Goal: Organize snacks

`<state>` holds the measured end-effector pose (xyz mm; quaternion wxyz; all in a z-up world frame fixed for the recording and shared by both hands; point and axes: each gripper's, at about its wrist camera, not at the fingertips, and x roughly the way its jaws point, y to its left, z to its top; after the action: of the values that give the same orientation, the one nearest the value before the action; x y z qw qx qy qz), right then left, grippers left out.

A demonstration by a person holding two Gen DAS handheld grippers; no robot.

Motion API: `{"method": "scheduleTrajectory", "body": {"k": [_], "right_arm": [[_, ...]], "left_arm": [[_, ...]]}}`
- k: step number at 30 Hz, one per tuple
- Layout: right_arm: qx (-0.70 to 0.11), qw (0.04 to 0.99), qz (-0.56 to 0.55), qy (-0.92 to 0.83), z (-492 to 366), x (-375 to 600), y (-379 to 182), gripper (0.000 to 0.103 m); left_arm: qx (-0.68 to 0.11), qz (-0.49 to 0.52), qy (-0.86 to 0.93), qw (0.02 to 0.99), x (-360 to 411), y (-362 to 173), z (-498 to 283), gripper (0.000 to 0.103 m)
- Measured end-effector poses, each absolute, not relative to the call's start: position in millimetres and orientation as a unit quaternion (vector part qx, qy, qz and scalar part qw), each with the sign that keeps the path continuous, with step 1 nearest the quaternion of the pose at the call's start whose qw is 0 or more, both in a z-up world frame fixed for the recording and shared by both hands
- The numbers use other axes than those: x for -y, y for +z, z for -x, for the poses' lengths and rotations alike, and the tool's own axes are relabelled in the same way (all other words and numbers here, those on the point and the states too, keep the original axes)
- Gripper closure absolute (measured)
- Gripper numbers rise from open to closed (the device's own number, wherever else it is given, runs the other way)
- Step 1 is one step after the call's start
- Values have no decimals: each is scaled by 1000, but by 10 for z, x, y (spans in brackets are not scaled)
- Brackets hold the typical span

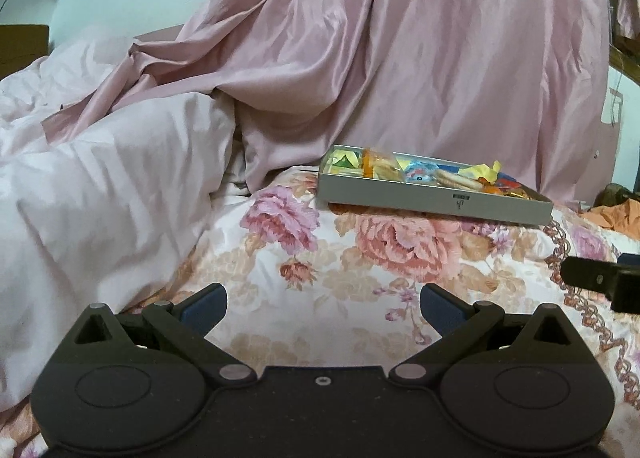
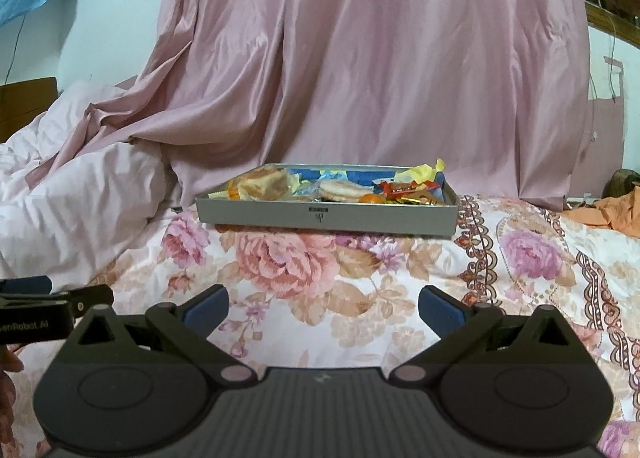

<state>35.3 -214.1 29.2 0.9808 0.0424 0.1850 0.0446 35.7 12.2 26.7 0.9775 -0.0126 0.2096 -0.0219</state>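
A shallow grey box (image 1: 436, 204) (image 2: 326, 216) lies on the floral bedspread, filled with several wrapped snacks: round biscuits in clear wrap (image 2: 260, 186) (image 1: 382, 168), yellow wrappers (image 2: 424, 172) (image 1: 484, 170), red and orange packets (image 2: 404, 190). My left gripper (image 1: 323, 304) hovers open over the bedspread, short of the box and to its left. My right gripper (image 2: 323, 306) is open too, nothing between its blue pads, facing the box's front wall. Each gripper shows at the edge of the other's view, the right gripper (image 1: 600, 278) and the left gripper (image 2: 56, 302).
A crumpled pale pink duvet (image 1: 100, 186) is heaped at the left. A pink satin curtain (image 2: 380, 58) hangs behind the box. An orange cloth (image 2: 608, 214) lies at the far right. Floral bedspread (image 2: 360, 278) stretches between the grippers and the box.
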Motion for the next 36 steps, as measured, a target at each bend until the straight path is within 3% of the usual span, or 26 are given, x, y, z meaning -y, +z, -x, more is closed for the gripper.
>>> {"method": "scheduleTrajectory", "body": {"k": [36], "right_arm": [[-221, 974, -51, 31, -394, 2104, 55, 0]], "left_arm": [[-226, 13, -34, 974, -148, 41, -448, 1]]}}
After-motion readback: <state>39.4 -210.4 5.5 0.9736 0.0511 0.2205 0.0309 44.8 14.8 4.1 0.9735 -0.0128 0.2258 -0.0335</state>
